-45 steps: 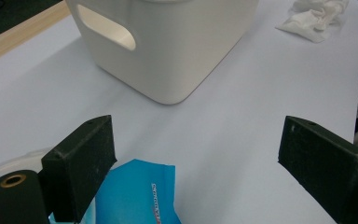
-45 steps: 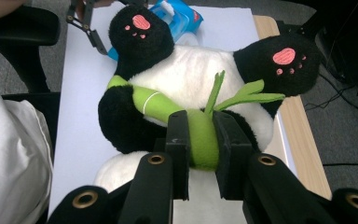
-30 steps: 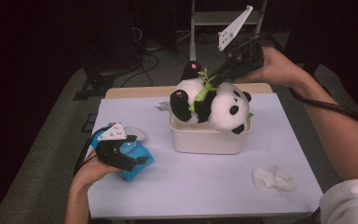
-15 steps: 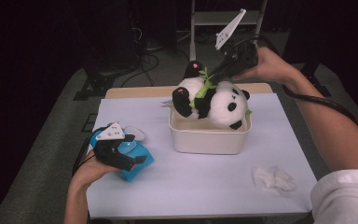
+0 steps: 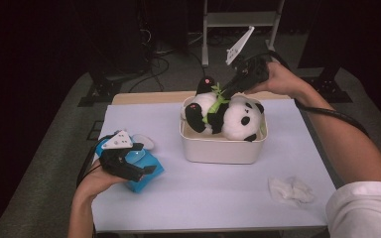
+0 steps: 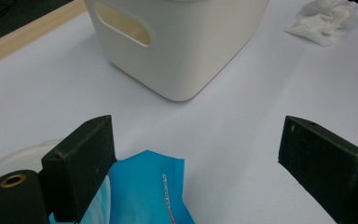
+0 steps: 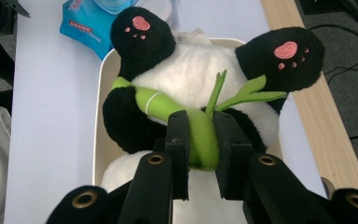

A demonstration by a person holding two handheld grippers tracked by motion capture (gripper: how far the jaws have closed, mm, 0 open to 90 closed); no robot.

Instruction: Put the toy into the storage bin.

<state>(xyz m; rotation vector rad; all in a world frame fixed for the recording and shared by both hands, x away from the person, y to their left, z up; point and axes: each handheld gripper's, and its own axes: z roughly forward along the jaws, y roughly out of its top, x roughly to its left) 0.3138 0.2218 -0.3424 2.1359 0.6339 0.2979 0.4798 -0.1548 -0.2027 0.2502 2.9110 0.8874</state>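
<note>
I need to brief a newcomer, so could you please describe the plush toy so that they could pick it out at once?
On the white-covered table stands a cream bin near the far edge. The plush panda lies in it, black paws with pink pads up, its green bamboo stalk clamped in the right gripper. Nothing else there is furry or black-and-white.

Bystanders on the white tabletop
A crumpled tissue [image 5: 290,190] lay near the front right corner; a blue packet [image 5: 146,174] and a white dish [image 5: 143,142] sat at the left.
</note>
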